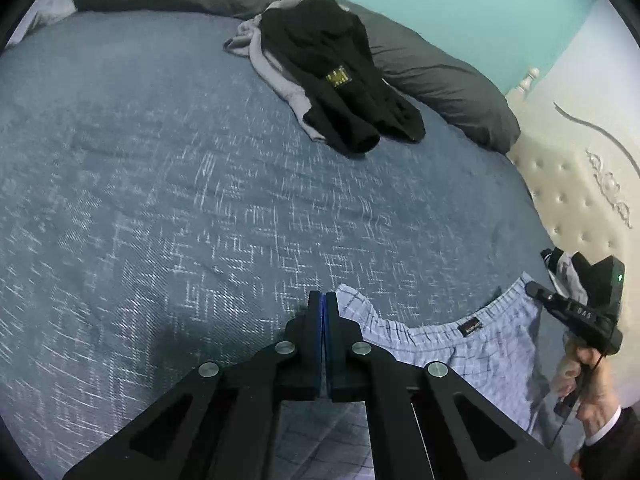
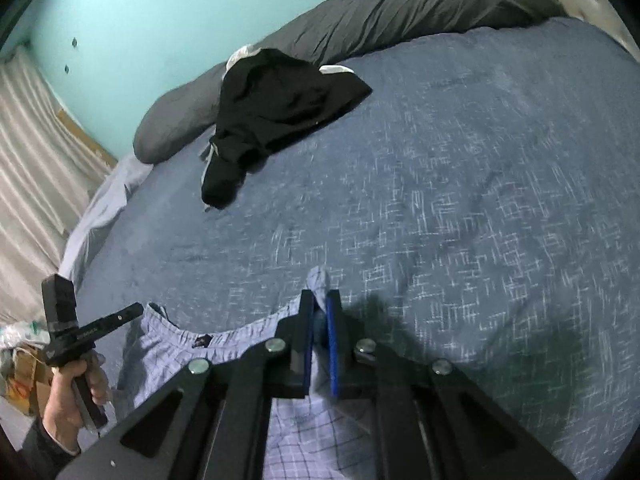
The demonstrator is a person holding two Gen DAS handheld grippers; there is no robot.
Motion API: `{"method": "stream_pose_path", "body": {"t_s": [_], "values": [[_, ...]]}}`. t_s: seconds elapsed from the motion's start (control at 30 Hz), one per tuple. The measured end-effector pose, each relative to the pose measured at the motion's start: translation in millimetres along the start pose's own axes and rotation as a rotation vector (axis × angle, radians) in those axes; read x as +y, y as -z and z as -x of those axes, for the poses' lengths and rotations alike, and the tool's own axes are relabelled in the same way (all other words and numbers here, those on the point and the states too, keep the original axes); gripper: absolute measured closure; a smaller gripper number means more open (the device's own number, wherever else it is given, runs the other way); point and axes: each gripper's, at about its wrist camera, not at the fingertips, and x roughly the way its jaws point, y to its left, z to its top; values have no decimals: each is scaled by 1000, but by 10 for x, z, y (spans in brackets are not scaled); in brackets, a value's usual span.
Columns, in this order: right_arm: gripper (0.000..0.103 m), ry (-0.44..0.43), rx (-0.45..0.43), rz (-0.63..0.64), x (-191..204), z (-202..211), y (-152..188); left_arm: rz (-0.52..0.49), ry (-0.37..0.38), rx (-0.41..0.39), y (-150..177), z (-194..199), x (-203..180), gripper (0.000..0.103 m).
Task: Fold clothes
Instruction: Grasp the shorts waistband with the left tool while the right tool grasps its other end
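We hold the checked shorts (image 2: 240,344) by the waistband over the bed (image 2: 480,200), right gripper (image 2: 320,308) and left gripper (image 1: 324,300) both pinching its corners. Next, lay them flat evenly.

Left tool (image 1: 325,300) closed, right tool (image 2: 320,300) clamped.

"DAS" on right gripper (image 1: 576,310), shorts label (image 1: 470,326) unreadable
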Motion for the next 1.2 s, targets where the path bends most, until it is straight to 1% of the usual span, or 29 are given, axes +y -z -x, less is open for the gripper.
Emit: {"method": "stream_pose_path", "body": {"t_s": [0.07,0.13,0.17,0.2,0.43,0.5,0.53,0.57,0.67,0.7,0.8,0.87,0.93,1.0,1.2], "values": [[98,4,11,-1,4,-29,12,0,-1,6,1,-19,-10,100],[98,8,22,-9,-18,-46,34,-1,-2,12,2,-38,-20,90],[98,9,25,-14,-33,-39,48,-4,-1,16,9,-52,-25,81],[98,10,27,-18,-45,-39,57,-7,-1,19,15,-65,-30,78],[98,5,35,-24,-81,-30,90,-29,2,44,62,-159,-64,78],[98,3,35,-23,-70,-28,87,-42,-7,38,67,-140,-78,80],[98,2,35,-22,-63,-31,85,-49,-11,35,69,-131,-84,83],[98,1,35,-21,-53,-34,83,-55,-16,32,72,-122,-91,89],[98,-5,27,-15,-28,-13,79,-75,-29,22,79,-94,-111,94],[98,-7,20,-13,-19,4,75,-82,-34,19,80,-84,-119,94],[98,-23,-13,-13,8,71,44,-109,-43,-34,17,32,-211,95],[98,-28,-37,-1,43,105,5,-112,-43,-49,-26,69,-234,95],[98,-19,-38,12,66,77,-45,-114,-43,-64,-69,105,-255,95],[98,-3,-31,19,71,20,-95,-108,-42,-69,-96,96,-249,95],[98,43,15,7,-23,-200,-139,-99,-46,-32,-131,-98,-220,95]]}}
